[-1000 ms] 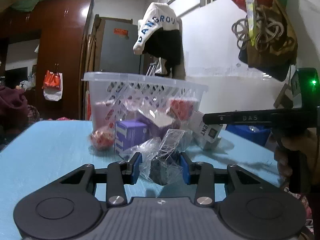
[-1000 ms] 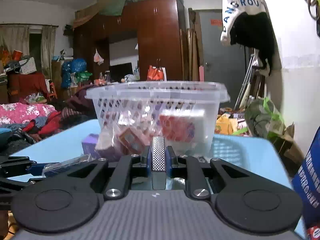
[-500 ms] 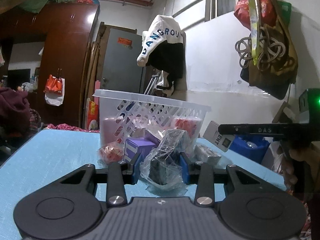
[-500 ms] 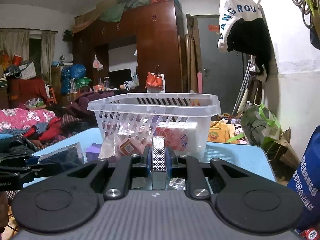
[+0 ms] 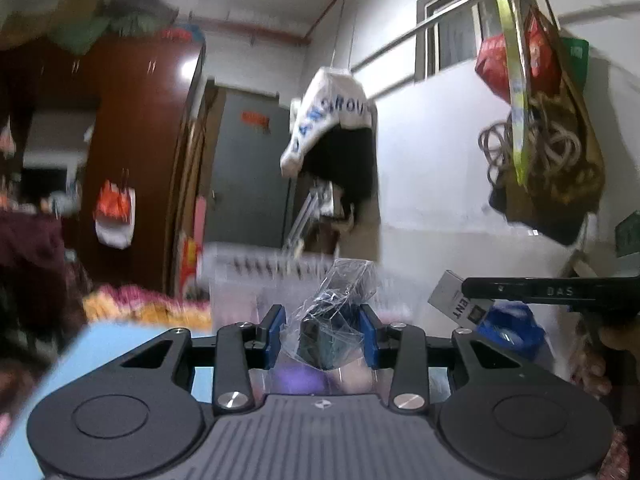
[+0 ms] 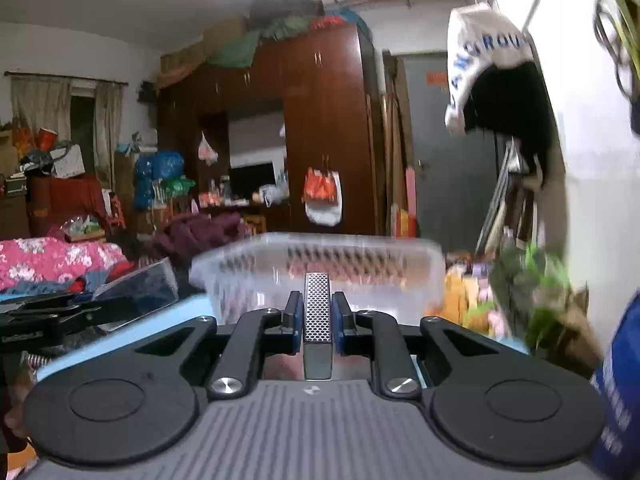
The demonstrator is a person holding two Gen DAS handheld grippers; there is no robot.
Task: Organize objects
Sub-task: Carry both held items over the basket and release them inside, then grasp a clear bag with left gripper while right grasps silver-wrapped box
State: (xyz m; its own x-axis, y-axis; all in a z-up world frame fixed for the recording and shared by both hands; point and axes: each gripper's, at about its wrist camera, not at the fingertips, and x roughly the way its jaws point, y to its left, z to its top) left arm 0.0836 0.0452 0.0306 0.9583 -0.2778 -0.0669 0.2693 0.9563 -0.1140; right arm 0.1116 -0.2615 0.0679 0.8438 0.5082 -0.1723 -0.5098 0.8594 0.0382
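Left gripper (image 5: 322,334) is clamped on 1 dark item in a crinkled clear wrapper (image 5: 332,316), held off the blue table (image 5: 116,350) in front of the white slotted basket (image 6: 320,256). Right gripper (image 6: 317,320) is closed narrow on a thin silver box (image 6: 317,312) with a perforated face, held edge-on, level with the basket's near wall.

Step in hand, as judged: carry both items over the rim and deposit them. Recommended practice — clear the near rim fully before lowering, release 1 item at a time, and open the left gripper only once the loose wrapper is inside, since the film may snag on the slots.

Limits of observation: both views are motion-blurred — basket contents read only as reddish smears. A purple shape (image 5: 296,380) below the left gripper is unidentifiable. The wrapped item's identity cannot be determined.
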